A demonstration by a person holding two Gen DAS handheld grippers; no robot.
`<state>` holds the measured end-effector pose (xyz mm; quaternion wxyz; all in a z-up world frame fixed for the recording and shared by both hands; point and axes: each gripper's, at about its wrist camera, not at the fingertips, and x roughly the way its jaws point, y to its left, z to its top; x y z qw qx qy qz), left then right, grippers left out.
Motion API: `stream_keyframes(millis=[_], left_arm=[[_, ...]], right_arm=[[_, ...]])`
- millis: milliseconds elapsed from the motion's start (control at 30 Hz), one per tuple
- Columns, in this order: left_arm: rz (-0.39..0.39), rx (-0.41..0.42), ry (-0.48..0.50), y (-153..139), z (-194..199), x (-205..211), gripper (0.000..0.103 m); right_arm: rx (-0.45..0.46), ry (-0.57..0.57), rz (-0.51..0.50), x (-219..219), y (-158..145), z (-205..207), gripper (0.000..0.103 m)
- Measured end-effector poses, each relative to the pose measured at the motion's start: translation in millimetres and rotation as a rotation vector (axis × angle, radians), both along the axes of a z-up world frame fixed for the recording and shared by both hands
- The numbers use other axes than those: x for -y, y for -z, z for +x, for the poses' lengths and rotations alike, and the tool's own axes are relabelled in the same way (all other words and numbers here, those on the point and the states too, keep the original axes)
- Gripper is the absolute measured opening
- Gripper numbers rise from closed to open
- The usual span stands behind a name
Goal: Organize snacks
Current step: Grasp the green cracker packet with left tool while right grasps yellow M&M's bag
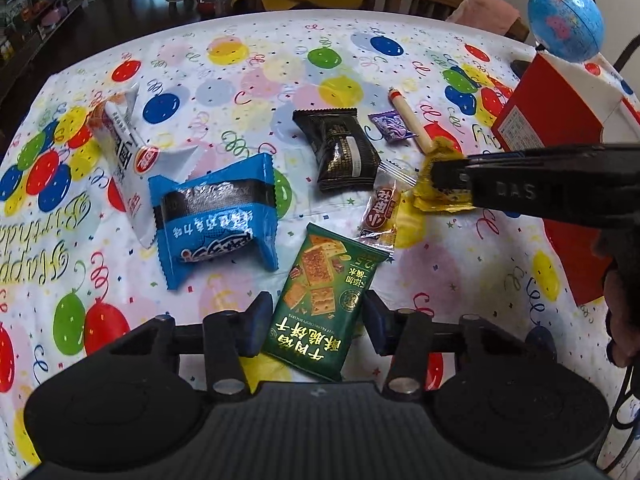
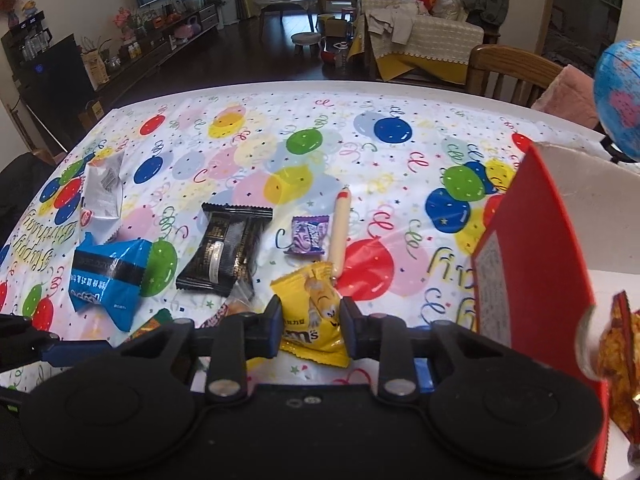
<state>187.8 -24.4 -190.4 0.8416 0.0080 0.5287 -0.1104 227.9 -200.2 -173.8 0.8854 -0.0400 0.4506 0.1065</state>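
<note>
Snacks lie scattered on the balloon tablecloth [image 1: 248, 64]. My left gripper [image 1: 318, 322] is open, its fingers either side of a green biscuit packet [image 1: 320, 300]. My right gripper [image 2: 310, 326] is shut on a yellow M&M's packet [image 2: 314, 312], also visible in the left wrist view [image 1: 438, 184]. A blue packet [image 1: 216, 216], a white packet [image 1: 124, 148], a black packet [image 1: 340, 148], a small purple candy [image 1: 390, 126], a sausage stick [image 1: 410, 120] and a small red-brown packet [image 1: 380, 216] lie around. A red box [image 2: 532, 280] stands at the right, open, with a snack [image 2: 618, 364] inside.
A blue globe [image 1: 564, 26] stands behind the red box [image 1: 560, 116]. Wooden chairs [image 2: 512, 76] stand at the table's far edge. The living room lies beyond.
</note>
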Motion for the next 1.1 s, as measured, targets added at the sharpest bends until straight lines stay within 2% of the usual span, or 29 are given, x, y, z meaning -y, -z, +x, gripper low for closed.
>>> stream_keyframes(millis=[367,533,633,733,833,1100], left_arm=[[-0.046,-0.003,-0.024,-14,-21,-9,0.046],[-0.039,-0.029,-0.012,-8,-35,-10,0.045],[-0.002,-0.026,-0.011,-4,-41,-8,0.045],[0.001,-0.024,-0.016,-3,-41,-8,0.048],[0.01,-0.022,-0.011,-2,-40,-5,0.064],[0.041,-0.01,0.001,2,-35,1,0.065]], right_arm=[[-0.005,0.044,0.016,11,-21,-40,0.024],[-0.024,0.058,0.027,13,-20,-62,0.024],[-0.032,0.06,0.027,12,-18,-73,0.024],[-0.033,0.067,0.03,13,-19,-82,0.024],[-0.029,0.078,0.036,15,-23,-91,0.024],[-0.014,0.105,0.03,19,-33,-111,0.024]])
